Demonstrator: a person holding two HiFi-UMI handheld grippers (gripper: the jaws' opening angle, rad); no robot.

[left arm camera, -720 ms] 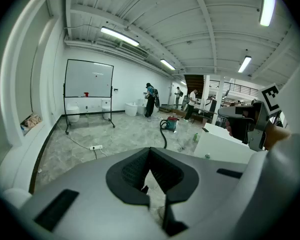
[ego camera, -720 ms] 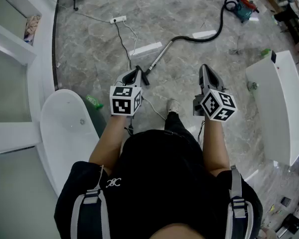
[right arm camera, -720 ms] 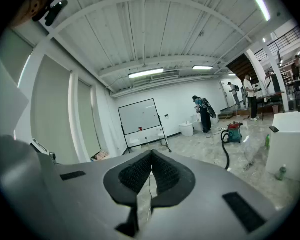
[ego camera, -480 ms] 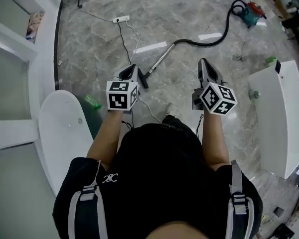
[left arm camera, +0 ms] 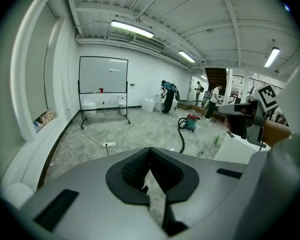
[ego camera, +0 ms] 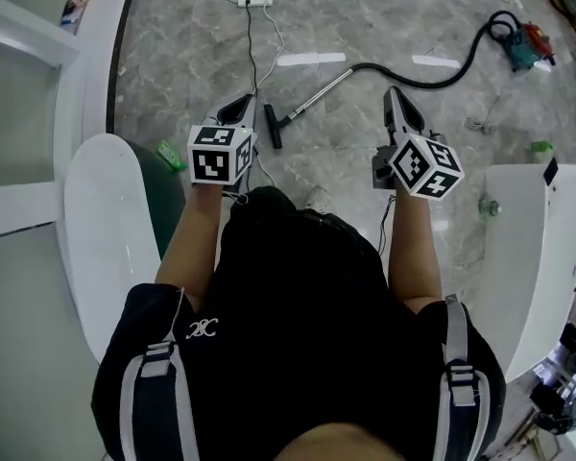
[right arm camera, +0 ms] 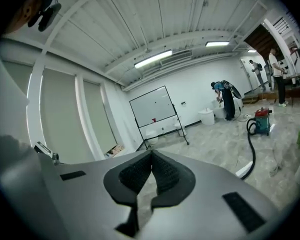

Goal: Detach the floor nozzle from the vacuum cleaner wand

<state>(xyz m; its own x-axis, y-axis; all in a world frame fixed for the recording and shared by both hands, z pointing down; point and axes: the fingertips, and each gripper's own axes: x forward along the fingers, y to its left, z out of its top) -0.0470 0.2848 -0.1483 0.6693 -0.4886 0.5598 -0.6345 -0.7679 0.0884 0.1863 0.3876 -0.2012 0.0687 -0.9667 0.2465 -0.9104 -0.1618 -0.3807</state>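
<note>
The vacuum's metal wand [ego camera: 317, 92] lies on the grey marble floor, with the black floor nozzle [ego camera: 272, 126] at its near end. A black hose [ego camera: 432, 77] runs from the wand to the red and teal vacuum cleaner [ego camera: 524, 44], which also shows in the left gripper view [left arm camera: 191, 122] and the right gripper view [right arm camera: 262, 121]. My left gripper [ego camera: 240, 106] is held above the floor just left of the nozzle, shut and empty [left arm camera: 150, 150]. My right gripper [ego camera: 392, 94] hovers to the right of the wand, also shut with nothing in it [right arm camera: 151, 155].
A white bathtub [ego camera: 101, 238] stands at my left and another [ego camera: 518, 257] at my right. A power strip [ego camera: 256, 1] with cables lies beyond the nozzle. Green bottles [ego camera: 170, 155] [ego camera: 540, 148] sit on the floor. People stand far across the room [left arm camera: 167, 97].
The person has walked forward: the wand and nozzle lie closer to both grippers, and the tubs have slid back alongside. Both grippers stay shut.
</note>
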